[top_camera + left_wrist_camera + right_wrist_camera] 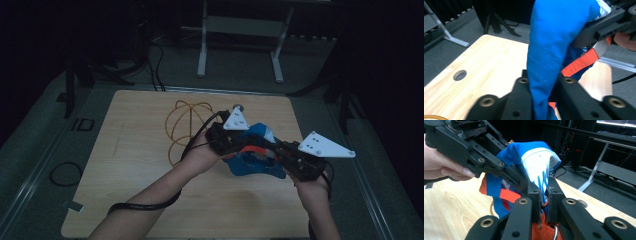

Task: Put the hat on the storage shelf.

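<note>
1. Overhead, the high view shows both grippers meeting over the right half of the wooden counter (pixel 130 165), with a blue garment (pixel 250 162) trimmed in orange bunched between them and held up off the wood.
2. The left gripper (pixel 227 137) sits at the garment's left and far side; the right gripper (pixel 300 160) sits at its right and nearer side. Each carries a pale three-cornered plate.
3. From above the fingers are hidden by cloth and housings. The left gripper view supplies that: its fingers (pixel 524 85) are closed tight on a fold of the blue garment (pixel 554 37).
4. Likewise the right gripper view shows its own fingers (pixel 534 195) pinched on the blue garment (pixel 539 165) at a white printed lining, with orange fabric below.
5. That view also brings the left gripper (pixel 474 155) in close, with the hand (pixel 441 167) holding it.
6. A yellow wire frame (pixel 187 122) lies on the counter to the left of the grippers, clear from above.
7. A round hole (pixel 459 75) in the counter shows in the left gripper view.
</note>
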### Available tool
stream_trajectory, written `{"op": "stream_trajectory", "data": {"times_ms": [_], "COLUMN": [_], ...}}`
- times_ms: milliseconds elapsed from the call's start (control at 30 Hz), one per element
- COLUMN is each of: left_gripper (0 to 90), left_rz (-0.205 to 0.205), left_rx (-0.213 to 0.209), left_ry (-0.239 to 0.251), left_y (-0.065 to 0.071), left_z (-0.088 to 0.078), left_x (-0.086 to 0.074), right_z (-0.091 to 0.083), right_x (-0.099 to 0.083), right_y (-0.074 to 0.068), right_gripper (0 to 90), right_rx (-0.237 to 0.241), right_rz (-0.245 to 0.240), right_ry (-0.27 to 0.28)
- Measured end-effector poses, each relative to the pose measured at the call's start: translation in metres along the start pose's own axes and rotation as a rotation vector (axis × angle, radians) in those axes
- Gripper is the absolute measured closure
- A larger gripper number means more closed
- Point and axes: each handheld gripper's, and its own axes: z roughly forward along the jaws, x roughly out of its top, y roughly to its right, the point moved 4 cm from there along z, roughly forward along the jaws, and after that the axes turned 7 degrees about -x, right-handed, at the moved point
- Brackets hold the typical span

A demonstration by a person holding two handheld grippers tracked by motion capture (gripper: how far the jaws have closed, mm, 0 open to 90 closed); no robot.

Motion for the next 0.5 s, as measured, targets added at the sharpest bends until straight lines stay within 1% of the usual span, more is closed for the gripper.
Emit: {"op": "stream_trajectory", "data": {"times_ms": [33,100,200,233,267,300,333,367,400,433,467,500], "left_gripper": [88.7,89.1,89.3,89.3,89.3,89.3,89.3,89.3,89.3,89.4,89.4,89.4], "left_rz": [0.013,0.015,0.063,0.063,0.077,0.077,0.087,0.095,0.096,0.111,0.111,0.121], "left_rx": [0.015,0.018,0.052,0.052,0.061,0.061,0.074,0.090,0.093,0.111,0.111,0.121], "left_ry": [-0.007,-0.008,-0.010,-0.010,-0.002,-0.002,0.004,0.014,0.022,0.027,0.027,0.046], "left_y": [0.001,0.002,0.003,0.003,0.003,0.003,0.003,0.002,0.002,0.002,0.002,0.003], "left_z": [0.001,0.002,0.003,0.003,0.003,0.003,0.003,0.001,0.000,0.000,0.000,-0.002], "left_x": [0.000,0.001,0.003,0.003,0.006,0.006,0.007,0.010,0.011,0.013,0.013,0.015], "right_z": [0.000,-0.001,-0.004,-0.005,-0.007,-0.009,-0.009,-0.013,-0.015,-0.018,-0.018,-0.023], "right_x": [-0.001,-0.002,-0.004,-0.003,-0.003,-0.002,-0.002,-0.001,-0.001,0.000,0.000,0.000], "right_y": [0.000,0.001,0.004,0.005,0.005,0.005,0.005,0.004,0.004,0.003,0.003,0.001], "right_gripper": [84.4,84.4,84.0,83.5,83.0,82.3,82.3,79.4,77.4,75.5,75.5,69.5], "right_rx": [0.001,0.000,0.006,0.006,0.008,0.011,0.011,0.015,0.020,0.024,0.024,0.032], "right_rz": [0.001,0.005,0.017,0.019,0.021,0.023,0.023,0.025,0.030,0.036,0.036,0.035], "right_ry": [-0.002,-0.003,-0.005,-0.003,-0.001,0.004,0.004,0.008,0.013,0.018,0.018,0.026]}}
